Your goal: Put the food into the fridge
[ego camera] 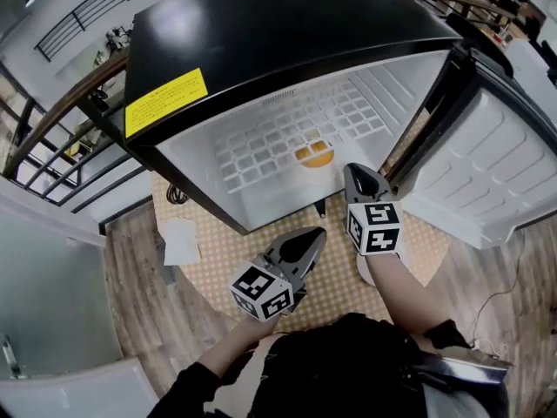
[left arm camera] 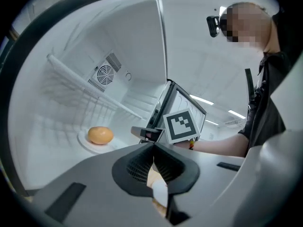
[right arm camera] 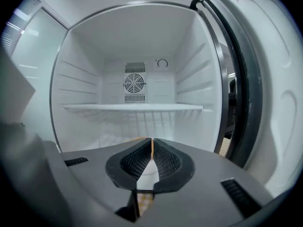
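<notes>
**Food placed, door open**

Both sets of jaws are pressed together, empty: right gripper [right arm camera: 152, 145] and left gripper [left arm camera: 153, 148] at the fridge [ego camera: 261, 42] mouth. The orange [left arm camera: 100, 135] rests on its plate [left arm camera: 85, 144] inside. Probably only closing the door [ego camera: 496, 172] remains.

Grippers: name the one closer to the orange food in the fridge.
The right gripper: its tips reach the fridge opening near the orange food; the left gripper sits farther back.
</notes>
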Demonstrator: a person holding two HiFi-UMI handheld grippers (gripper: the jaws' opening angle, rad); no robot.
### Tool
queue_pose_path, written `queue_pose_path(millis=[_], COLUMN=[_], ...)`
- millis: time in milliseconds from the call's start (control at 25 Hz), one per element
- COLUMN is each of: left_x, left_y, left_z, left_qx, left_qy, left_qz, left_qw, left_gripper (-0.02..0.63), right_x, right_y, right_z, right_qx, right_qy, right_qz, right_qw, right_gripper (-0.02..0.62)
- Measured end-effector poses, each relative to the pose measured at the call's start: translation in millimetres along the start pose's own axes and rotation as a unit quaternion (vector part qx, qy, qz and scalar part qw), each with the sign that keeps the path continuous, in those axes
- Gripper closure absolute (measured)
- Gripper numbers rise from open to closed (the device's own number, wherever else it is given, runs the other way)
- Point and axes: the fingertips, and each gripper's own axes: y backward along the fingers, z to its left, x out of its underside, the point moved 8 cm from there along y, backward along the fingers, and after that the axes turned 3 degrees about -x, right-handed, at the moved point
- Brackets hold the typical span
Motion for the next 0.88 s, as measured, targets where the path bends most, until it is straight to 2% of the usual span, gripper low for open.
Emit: queue_pose_path(millis=[240,440,560,720,760,880], left_x=[-34.1,-38.7,-39.2,-40.2,-39.6,-37.5], left_y=[14.5,36.7,53.0,70.1,73.7,85.8], left_z=[-48.5,-89.9,-107.4,-116.2,-119.6,-134.4], left_qx=[0.018,0.016,0.026,0.039,0.044,0.068], left_qy=[-0.053,-0.084,-0.077,0.0,0.006,-0.016], left_qz=[-0.032,-0.068,-0.071,-0.074,-0.075,-0.06], left_qw=[0.9979,0.994,0.9942,0.9965,0.9962,0.9957], left_gripper=[0.594,0.594,0.594,0.594,0.594,0.594], right_x=[-37.9,-40.7,-32.6,-30.0,-31.1,-32.5], right_y=[65.1,128.4,159.6,183.9,188.3,202.8], right_z=[15.3,31.0,36.8,42.6,47.0,65.2], right_qx=[-0.034,-0.083,-0.098,-0.093,-0.095,-0.09], right_qy=[-0.023,-0.057,-0.065,-0.091,-0.092,-0.071], right_qz=[-0.053,-0.076,-0.067,-0.079,-0.083,-0.08], right_qw=[0.998,0.992,0.991,0.988,0.988,0.99], right_gripper=[0.574,0.578,0.578,0.578,0.58,0.58])
